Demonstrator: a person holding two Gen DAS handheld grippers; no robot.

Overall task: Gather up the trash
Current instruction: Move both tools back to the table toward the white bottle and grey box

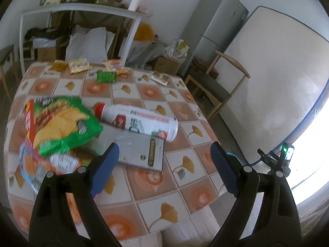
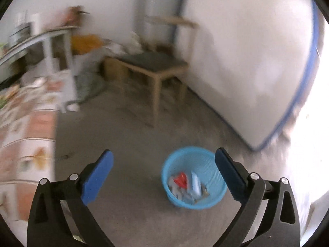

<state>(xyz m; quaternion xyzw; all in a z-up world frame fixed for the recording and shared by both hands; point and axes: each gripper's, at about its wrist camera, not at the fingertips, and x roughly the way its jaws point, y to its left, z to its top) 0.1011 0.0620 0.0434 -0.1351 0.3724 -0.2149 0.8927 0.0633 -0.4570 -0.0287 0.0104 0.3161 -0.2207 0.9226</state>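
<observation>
The left gripper (image 1: 164, 148) is held wide open and empty over the tabletop's (image 1: 148, 187) near edge. The bottle (image 1: 137, 121) lies just ahead, long axis crosswise. The right gripper (image 2: 164, 158), spread wide and empty, is held above the bin (image 2: 207, 160).

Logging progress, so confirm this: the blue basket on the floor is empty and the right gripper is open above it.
Not empty. The right wrist view shows the blue basket already holding wrappers, one of them red. The right gripper is indeed open above it.
</observation>
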